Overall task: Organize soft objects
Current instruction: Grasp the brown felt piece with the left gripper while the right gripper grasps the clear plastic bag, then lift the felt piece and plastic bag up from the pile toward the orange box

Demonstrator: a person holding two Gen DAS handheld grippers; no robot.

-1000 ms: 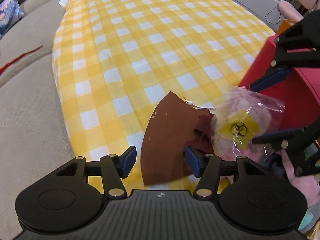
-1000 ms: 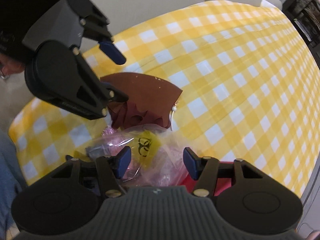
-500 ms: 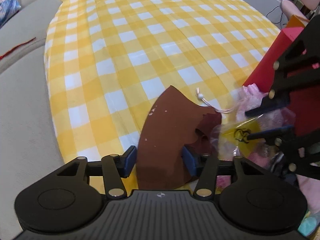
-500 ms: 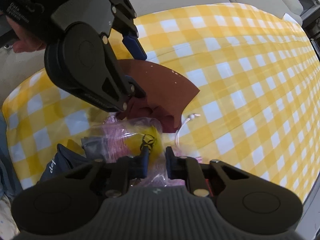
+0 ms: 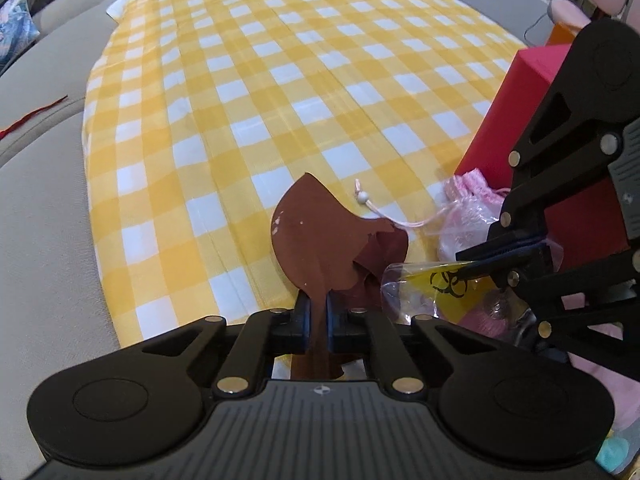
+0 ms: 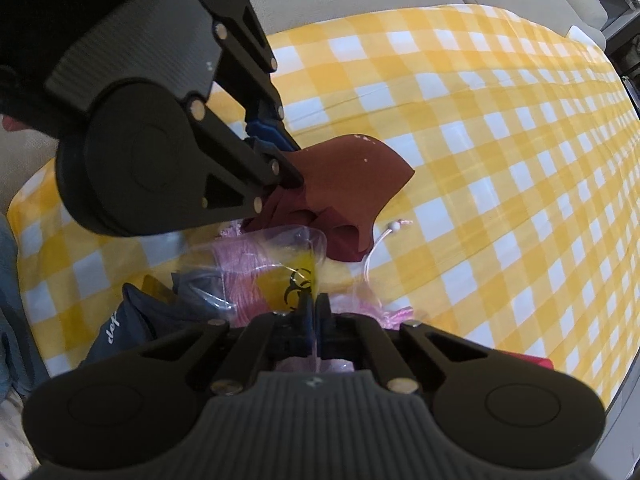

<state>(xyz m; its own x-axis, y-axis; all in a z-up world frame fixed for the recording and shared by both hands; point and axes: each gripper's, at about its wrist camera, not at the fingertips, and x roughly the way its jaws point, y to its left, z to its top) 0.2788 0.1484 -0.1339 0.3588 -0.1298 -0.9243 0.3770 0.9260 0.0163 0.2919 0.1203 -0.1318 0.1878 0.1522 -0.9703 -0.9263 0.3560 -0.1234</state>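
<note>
Grips are both holding: your left gripper is pinching the brown felt piece at its near edge; your right gripper is clamping the clear plastic bag just right of it; both jaws have just been closing; be lifting them apart slowly, minding the pink drawstring.

Bare checked cloth beyond red box
</note>
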